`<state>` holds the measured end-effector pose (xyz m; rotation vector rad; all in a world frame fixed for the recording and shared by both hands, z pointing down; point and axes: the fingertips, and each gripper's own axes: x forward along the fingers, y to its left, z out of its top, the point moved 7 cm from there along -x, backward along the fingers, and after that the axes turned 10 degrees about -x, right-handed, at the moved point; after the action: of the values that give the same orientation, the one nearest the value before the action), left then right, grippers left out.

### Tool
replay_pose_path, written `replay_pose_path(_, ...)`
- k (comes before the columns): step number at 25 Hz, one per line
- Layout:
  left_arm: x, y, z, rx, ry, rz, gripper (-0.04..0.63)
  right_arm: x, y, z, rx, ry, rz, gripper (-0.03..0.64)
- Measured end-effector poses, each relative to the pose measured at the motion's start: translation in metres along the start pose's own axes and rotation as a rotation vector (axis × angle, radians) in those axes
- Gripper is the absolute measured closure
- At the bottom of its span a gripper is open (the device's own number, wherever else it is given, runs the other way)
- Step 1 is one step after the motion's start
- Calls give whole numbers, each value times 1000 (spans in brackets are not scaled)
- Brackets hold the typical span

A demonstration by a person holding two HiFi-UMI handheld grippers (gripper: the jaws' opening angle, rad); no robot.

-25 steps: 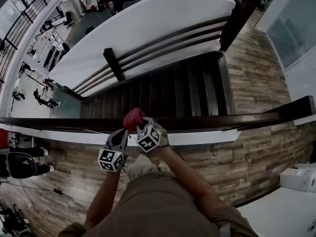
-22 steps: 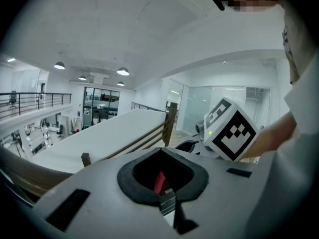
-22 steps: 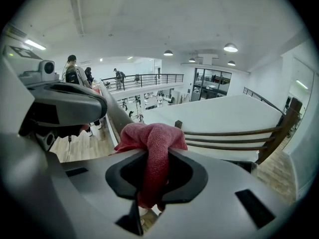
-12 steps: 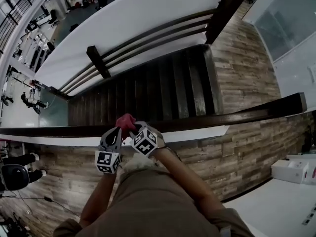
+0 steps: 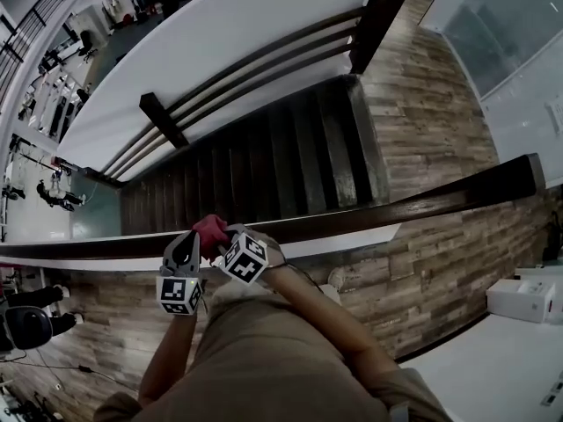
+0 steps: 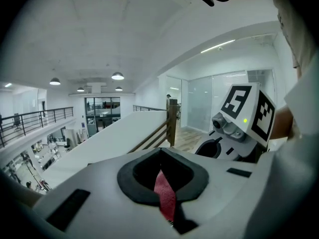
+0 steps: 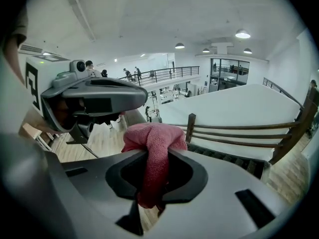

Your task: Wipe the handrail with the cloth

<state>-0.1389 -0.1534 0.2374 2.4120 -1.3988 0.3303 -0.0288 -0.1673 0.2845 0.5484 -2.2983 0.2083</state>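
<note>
**Two grippers, one red cloth at the stair rail**

The red cloth (image 5: 208, 229) sits bunched at the dark wooden handrail (image 5: 396, 207) above the staircase (image 5: 290, 161), apparently resting on the rail's top. The left gripper (image 5: 193, 241) is clamped on a thin strip of it. The right gripper (image 5: 223, 236) pinches a thicker fold, with the rest bulging just past its jaws. Gripping from both sides likely keeps the wad pressed to the wood for wiping. The cloth lies between the two gripper tips, touching both.

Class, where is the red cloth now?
Head view, lower left: the red fabric cloth sits at the dark wooden handrail, clamped by left gripper and right gripper.
</note>
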Motion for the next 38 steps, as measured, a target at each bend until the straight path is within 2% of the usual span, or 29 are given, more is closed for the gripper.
replay_pose_path(6, 52, -109, -6, 26, 31, 60, 578, -79, -38, -82, -54, -1, 6, 541)
replay_pose_path(13, 124, -281, -1, 45, 66, 53, 578, -206, -116, -214, 76, 11, -62, 541)
replay_pose_path(18, 172, -399, -1, 41, 59, 15, 578, -300, -169, -305, 132, 25, -129, 541)
replay_pose_path(25, 239, -531, -6, 19, 56, -112, 578, -401, -240, -411, 238, 55, -250, 541)
replay_pose_path(30, 283, -605, 0, 56, 100, -232, 578, -471, -281, -476, 317, 69, -358, 541)
replay_pose_path(34, 312, -651, 10, 101, 110, -311, 578, -525, -314, -529, 381, 119, -486, 541)
replay_pose_path(38, 322, -678, 13, 127, 116, -364, 578, -571, -342, -575, 458, 171, -631, 541)
